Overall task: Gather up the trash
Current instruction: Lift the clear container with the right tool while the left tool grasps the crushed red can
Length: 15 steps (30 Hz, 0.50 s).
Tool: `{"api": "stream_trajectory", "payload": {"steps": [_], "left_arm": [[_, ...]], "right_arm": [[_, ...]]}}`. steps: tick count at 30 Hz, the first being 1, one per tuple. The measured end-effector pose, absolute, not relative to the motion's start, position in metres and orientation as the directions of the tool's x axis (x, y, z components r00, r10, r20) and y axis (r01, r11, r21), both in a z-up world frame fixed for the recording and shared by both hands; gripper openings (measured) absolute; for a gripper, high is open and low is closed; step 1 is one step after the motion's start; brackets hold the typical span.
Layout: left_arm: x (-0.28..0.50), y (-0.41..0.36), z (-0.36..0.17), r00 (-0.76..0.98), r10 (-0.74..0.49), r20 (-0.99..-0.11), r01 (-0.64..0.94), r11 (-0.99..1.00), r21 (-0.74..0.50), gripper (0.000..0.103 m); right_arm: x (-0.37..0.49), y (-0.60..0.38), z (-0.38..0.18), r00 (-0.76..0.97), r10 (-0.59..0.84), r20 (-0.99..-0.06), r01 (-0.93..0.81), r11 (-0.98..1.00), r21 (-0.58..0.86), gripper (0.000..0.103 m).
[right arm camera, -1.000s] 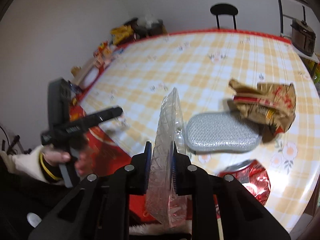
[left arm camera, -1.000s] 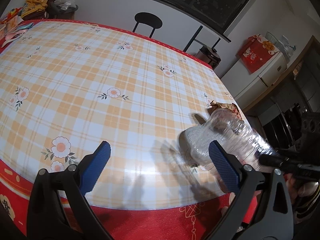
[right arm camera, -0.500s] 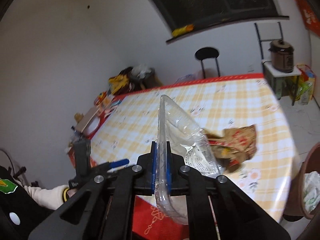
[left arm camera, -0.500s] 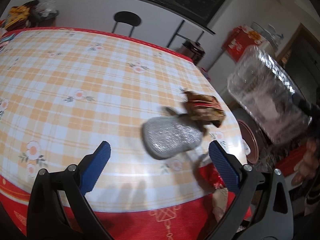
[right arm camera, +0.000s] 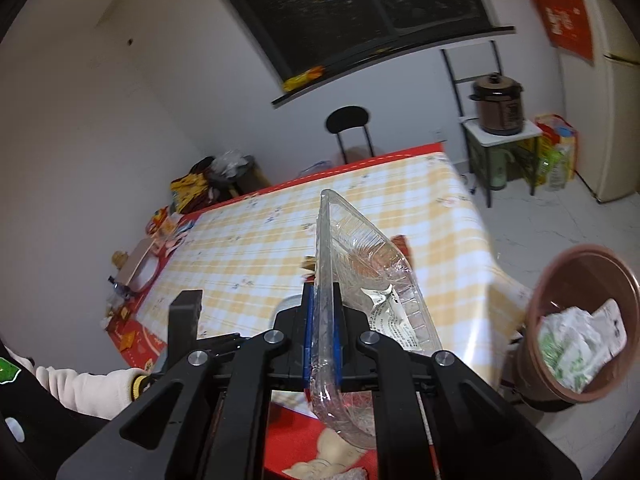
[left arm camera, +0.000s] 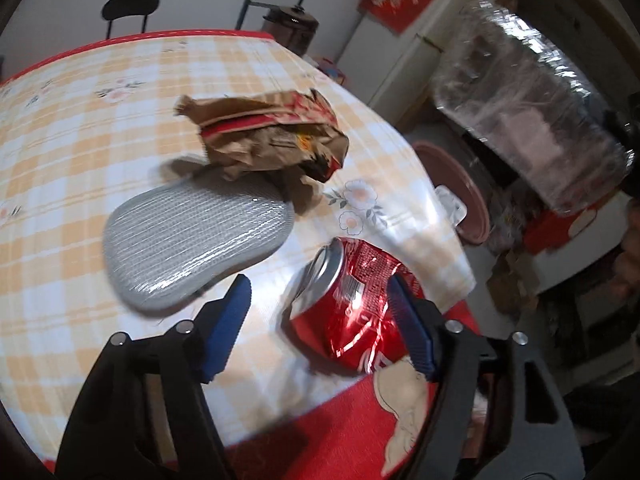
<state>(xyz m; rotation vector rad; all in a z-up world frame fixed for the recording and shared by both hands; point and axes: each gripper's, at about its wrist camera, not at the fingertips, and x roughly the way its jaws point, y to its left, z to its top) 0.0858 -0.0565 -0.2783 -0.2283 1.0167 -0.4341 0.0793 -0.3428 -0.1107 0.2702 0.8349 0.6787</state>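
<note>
A grey mesh pad (left arm camera: 192,246) lies near the table's (right arm camera: 256,248) front edge on its checked cloth. A black chair (right arm camera: 350,128) stands at the far edge, a brown cooker (right arm camera: 498,106) on a small stand beyond the far right corner. Snack packets (right arm camera: 192,190) are heaped at the far left corner.

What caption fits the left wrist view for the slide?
Left gripper, jaws closing, straddles a crushed red can near the table edge, pads not yet pressing.

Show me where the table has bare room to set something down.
Bare cloth runs from the grey pad back to the far red edge of the table by the chair. The near corner is crowded: pad, paper bag and crushed can sit close together.
</note>
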Motion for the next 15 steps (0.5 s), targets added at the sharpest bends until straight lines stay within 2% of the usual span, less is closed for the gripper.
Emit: {"api": "stream_trajectory", "payload": {"steps": [8, 15], "left_arm": [[0.107, -0.076, -0.310, 0.387, -0.426, -0.818, 0.240, 0.903, -0.356, 0.055], [0.110, -0.084, -0.314, 0.387, -0.443, -0.809, 0.237, 0.896, -0.377, 0.037]], "right_arm": [[0.070, -0.394, -0.122, 0.536, 0.593, -0.601, -0.350, 0.804, 0.480, 0.009], [0.067, -0.413, -0.129, 0.556, 0.571, -0.604, -0.305, 0.816, 0.491, 0.009]]}}
